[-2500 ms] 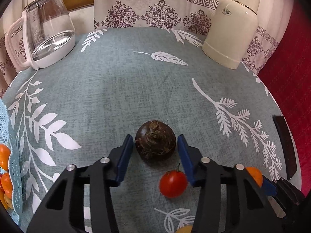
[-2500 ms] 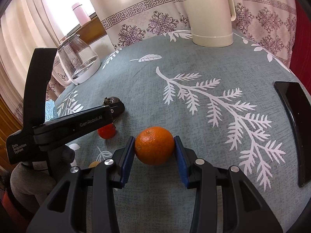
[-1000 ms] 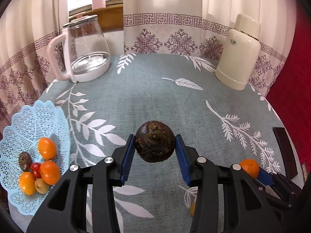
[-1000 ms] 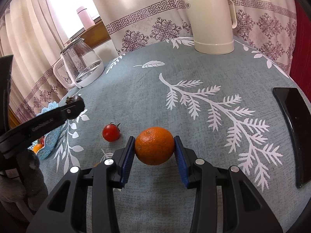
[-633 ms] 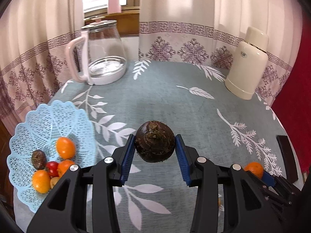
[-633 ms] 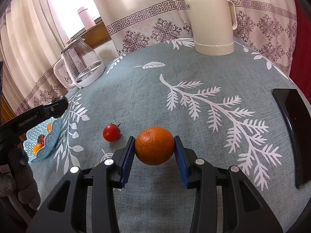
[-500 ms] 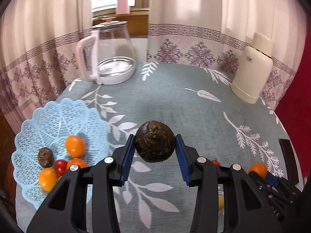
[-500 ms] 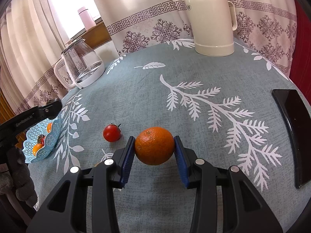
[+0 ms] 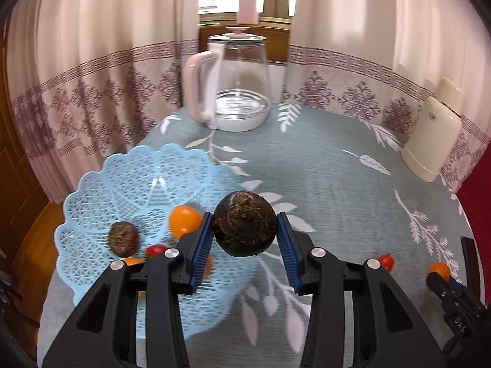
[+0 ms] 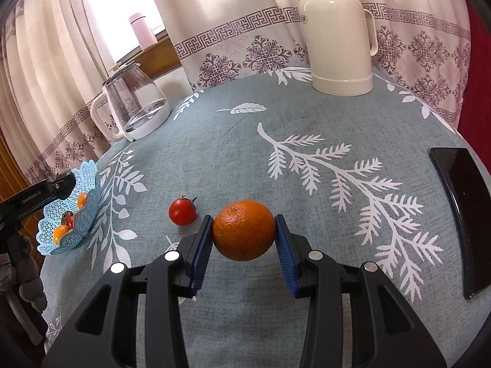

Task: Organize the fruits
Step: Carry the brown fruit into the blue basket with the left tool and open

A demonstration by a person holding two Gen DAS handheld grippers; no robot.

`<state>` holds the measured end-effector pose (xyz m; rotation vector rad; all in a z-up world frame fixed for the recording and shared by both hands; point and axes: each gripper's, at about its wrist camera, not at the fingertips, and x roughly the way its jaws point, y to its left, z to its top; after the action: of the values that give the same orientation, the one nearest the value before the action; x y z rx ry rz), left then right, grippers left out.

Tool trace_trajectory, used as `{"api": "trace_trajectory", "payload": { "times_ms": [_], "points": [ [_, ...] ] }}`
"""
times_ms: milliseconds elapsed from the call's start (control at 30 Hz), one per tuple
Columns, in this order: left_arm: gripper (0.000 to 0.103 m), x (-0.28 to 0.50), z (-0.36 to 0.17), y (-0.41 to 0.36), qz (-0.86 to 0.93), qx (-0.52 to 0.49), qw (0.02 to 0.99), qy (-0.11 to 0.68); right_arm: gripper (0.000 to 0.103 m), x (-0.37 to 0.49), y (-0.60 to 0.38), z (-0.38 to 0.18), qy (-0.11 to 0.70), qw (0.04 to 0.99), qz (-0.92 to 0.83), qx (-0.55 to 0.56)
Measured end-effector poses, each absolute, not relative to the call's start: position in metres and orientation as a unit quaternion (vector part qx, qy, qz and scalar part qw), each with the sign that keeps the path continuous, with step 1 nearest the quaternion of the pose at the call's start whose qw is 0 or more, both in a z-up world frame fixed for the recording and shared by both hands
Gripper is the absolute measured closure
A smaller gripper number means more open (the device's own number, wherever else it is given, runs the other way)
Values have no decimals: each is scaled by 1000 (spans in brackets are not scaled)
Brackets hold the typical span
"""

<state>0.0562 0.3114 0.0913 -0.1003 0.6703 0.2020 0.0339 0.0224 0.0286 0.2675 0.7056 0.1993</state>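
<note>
**Two fruits held, basket within reach of the left tongs**

The left tongs are clamped on a dark brown fruit, held in the air just right of the blue basket, whose near rim lies under the left blue pad. Inside the basket, ahead and to the left of the tongs, sit a smaller brown fruit, an orange one and something red, partly hidden. The right tongs grip an orange above the surface, with a cherry tomato lying just ahead-left of them and the basket well off to their left.

To place the brown fruit well, I judge it should travel left until it hangs over a bare patch of mesh, then come low before the tongs part, so it neither rolls nor knocks the fruits already inside. The orange can wait its turn.
</note>
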Motion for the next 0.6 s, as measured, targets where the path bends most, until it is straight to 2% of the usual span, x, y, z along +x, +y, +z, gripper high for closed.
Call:
{"api": "trace_trajectory", "payload": {
  "times_ms": [300,367,467,600],
  "points": [
    [60,53,89,351,142,-69,930,331,62,34,23,29,343,925,98,129],
    [58,52,89,359,153,-75,929,329,62,34,23,29,343,925,98,129],
    [44,50,92,369,165,-83,928,323,62,34,23,29,343,925,98,130],
    [43,48,93,376,173,-86,928,318,62,34,23,29,343,925,98,129]
  ]
}}
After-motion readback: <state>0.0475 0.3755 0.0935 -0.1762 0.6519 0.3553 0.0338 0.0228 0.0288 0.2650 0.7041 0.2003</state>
